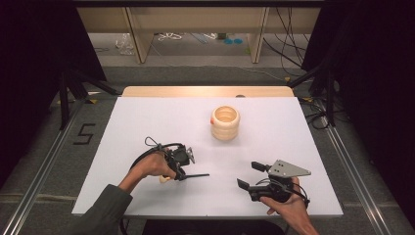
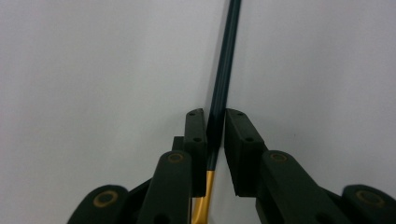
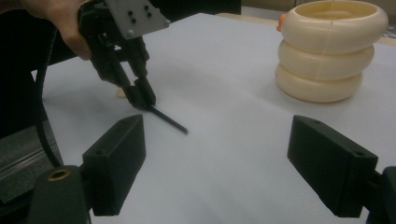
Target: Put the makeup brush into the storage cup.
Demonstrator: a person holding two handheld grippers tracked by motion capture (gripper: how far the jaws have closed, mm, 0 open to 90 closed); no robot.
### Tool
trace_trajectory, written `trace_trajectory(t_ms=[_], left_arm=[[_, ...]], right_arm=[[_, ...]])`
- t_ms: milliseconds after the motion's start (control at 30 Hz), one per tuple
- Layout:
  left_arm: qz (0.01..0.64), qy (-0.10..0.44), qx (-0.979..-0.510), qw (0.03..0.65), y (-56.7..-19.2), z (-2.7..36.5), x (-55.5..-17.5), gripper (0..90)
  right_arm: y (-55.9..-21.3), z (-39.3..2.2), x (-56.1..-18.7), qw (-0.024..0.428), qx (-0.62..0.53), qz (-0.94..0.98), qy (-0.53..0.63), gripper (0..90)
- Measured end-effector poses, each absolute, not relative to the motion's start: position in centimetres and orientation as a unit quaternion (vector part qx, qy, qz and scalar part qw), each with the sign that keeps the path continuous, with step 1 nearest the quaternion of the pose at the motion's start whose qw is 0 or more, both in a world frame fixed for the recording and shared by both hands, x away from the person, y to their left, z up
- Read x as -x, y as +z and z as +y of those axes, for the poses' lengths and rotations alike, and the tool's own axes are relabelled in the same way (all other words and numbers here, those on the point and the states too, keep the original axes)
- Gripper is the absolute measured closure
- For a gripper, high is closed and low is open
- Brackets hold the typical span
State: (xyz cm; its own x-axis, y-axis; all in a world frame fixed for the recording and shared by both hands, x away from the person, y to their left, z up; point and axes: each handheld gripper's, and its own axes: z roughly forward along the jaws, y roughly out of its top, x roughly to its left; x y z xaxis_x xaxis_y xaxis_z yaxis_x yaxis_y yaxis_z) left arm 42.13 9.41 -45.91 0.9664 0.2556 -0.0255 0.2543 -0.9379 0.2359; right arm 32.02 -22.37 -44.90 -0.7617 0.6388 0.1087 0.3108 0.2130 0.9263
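One white table [image 1: 147,117] carries one cream ribbed holder [image 1: 225,123] far centre. The left tool [image 1: 182,172] pinches one dark rod [image 2: 224,79], perhaps a brush, near-left; the right tool [image 1: 252,176] gapes empty.

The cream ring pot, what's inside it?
The cream ring pot shows pale inner wall near its open top. Its bottom is hidden by the rim, so anything lying down there can't be seen.

We see a white bench [image 1: 147,117] carrying a cream ribbed holder [image 1: 225,123] near its far middle and a slim dark-tipped brush [image 1: 193,176] lying toward its near left.
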Motion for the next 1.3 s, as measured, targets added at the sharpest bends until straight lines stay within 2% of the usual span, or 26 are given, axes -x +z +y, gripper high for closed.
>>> trace_trajectory(t_ms=[167,733,1300], left_arm=[[0.133,-0.002,-0.984,0.121,-45.9,9.5,-42.3,83.0],[0.131,-0.007,-0.984,0.118,-45.8,9.3,-42.5,83.2],[0.123,-0.011,-0.98,0.157,-43.3,8.2,-41.8,83.3]], right_arm=[[-44.9,-22.4,-32.0,0.15,-0.309,0.766,0.544,20.5],[-45.0,-22.2,-32.0,0.147,-0.306,0.769,0.542,20.8],[-44.5,-21.8,-31.6,0.163,-0.284,0.785,0.526,20.8]])
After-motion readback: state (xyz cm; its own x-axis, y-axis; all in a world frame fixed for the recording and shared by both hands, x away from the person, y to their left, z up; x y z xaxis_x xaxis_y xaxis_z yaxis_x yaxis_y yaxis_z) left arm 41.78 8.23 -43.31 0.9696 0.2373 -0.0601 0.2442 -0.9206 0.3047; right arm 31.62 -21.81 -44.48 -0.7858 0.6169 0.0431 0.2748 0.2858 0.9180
